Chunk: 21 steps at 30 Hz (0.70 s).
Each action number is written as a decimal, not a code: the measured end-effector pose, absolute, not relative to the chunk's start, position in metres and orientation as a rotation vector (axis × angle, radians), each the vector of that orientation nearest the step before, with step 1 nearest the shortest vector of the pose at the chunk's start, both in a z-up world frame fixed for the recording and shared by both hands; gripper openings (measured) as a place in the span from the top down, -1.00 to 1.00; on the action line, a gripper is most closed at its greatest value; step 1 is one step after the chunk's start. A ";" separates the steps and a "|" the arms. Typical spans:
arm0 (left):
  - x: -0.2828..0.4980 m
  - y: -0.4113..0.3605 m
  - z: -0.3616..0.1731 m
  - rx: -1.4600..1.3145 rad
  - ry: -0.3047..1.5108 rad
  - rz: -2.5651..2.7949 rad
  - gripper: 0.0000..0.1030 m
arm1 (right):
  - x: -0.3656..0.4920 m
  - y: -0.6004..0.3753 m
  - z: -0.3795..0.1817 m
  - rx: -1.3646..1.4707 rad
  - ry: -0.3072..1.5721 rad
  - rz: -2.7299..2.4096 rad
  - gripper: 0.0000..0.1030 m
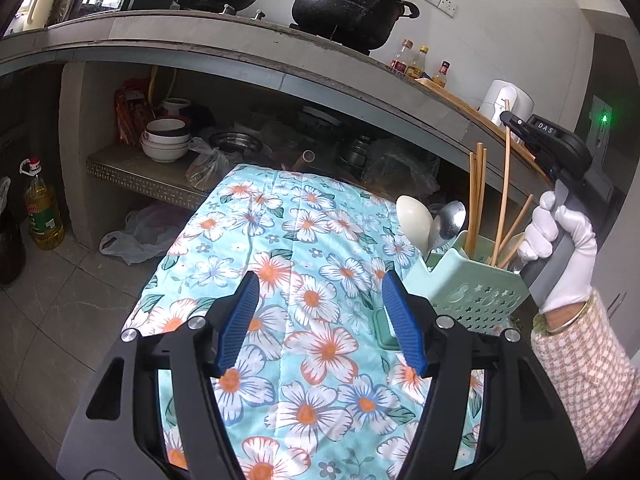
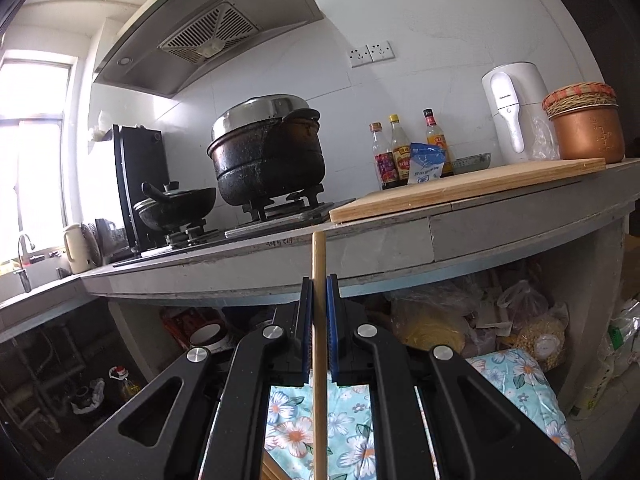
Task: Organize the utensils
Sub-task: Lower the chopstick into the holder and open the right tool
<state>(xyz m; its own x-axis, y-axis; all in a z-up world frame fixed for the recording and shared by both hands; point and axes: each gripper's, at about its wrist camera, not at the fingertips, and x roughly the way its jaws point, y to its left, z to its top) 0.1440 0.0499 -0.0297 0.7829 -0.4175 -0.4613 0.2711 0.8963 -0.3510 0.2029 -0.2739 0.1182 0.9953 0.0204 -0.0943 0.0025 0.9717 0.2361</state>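
A pale green perforated utensil holder (image 1: pixel 476 292) stands on the flower-print cloth (image 1: pixel 280 240), right of my left gripper. It holds a white spoon (image 1: pixel 414 218), a metal spoon (image 1: pixel 452 216) and several wooden chopsticks (image 1: pixel 478 192). My left gripper (image 1: pixel 320 278) hovers open over the cloth with nothing between its blue pads. My right gripper (image 1: pixel 507 119), carried by a white-gloved hand (image 1: pixel 560 248), is above the holder and shut on one chopstick (image 1: pixel 505 184), whose lower end dips into the holder. In the right wrist view that chopstick (image 2: pixel 319 256) stands upright between the closed pads of the right gripper (image 2: pixel 319 280).
Behind the table runs a concrete counter (image 1: pixel 240 52) with two black pots (image 1: pixel 348 4), sauce bottles (image 2: pixel 400 152), a white kettle (image 2: pixel 514 108) and a wooden board (image 2: pixel 460 188). Bowls (image 1: pixel 166 140) and bags fill the shelf beneath. An oil bottle (image 1: pixel 42 208) stands on the floor at left.
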 end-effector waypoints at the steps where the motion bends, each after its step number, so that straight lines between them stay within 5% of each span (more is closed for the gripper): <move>1: 0.144 0.050 -0.030 -0.273 0.559 -0.377 -0.17 | 0.202 -0.273 0.116 0.234 0.097 0.006 0.86; 19: 0.135 0.042 -0.022 -0.245 0.544 -0.389 -0.17 | 0.138 -0.274 0.114 0.236 0.111 0.064 0.83; 21: 0.133 0.038 -0.018 -0.240 0.542 -0.394 -0.17 | 0.123 -0.277 0.116 0.234 0.103 0.068 0.61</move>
<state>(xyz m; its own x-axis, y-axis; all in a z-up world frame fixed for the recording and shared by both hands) 0.1326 0.0383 -0.0182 0.7849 -0.4236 -0.4523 0.2991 0.8982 -0.3222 0.1234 -0.2767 0.1165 0.9925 0.0792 -0.0935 -0.0554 0.9705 0.2347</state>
